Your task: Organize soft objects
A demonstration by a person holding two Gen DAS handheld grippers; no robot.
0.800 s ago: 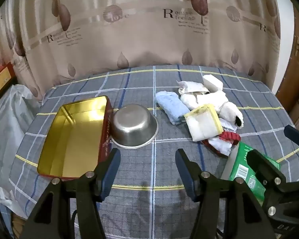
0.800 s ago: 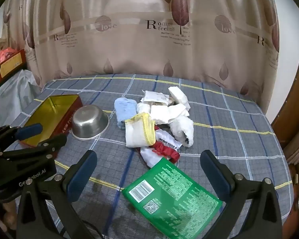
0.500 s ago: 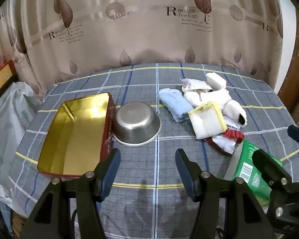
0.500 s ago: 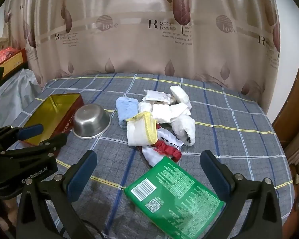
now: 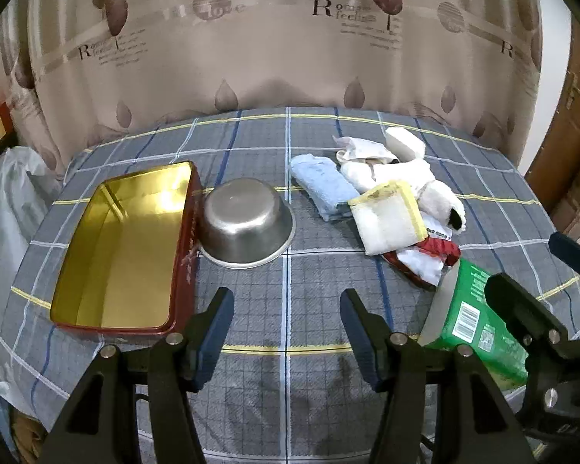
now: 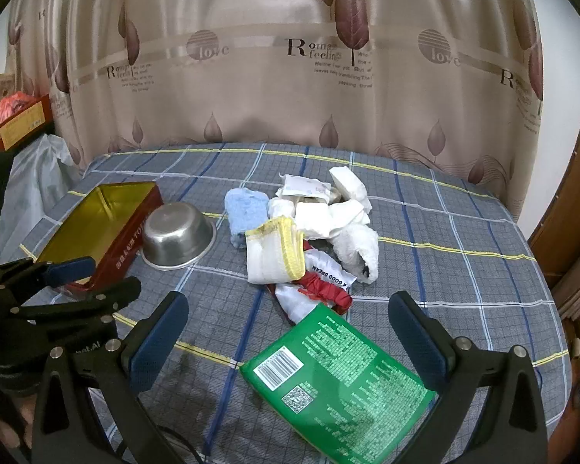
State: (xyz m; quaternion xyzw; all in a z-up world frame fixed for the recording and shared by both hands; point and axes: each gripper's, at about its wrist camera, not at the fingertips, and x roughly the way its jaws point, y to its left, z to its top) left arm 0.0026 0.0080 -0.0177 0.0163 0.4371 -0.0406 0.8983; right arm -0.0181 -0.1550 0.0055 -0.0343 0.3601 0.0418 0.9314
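Left wrist view: left gripper point(image 5: 286, 323) released, jaws wide apart, nothing between them, hovering over plaid tablecloth point(image 5: 290, 270) just in front of upturned steel bowl point(image 5: 246, 223). Left of bowl, touching its rim: open red tin point(image 5: 123, 247) with gold inside, nothing in it. Right of bowl: heap of soft items, with blue towel point(image 5: 323, 185) nearest bowl, yellow-edged white cloth point(image 5: 388, 221) beside it, white plush point(image 5: 440, 201) farther right, red-and-white pouch point(image 5: 425, 259) at front. Well right of bowl and nearer: green packet point(image 5: 471, 317). Right wrist view: right gripper point(image 6: 288, 338) released too, jaws spread wide above green packet, not touching it.
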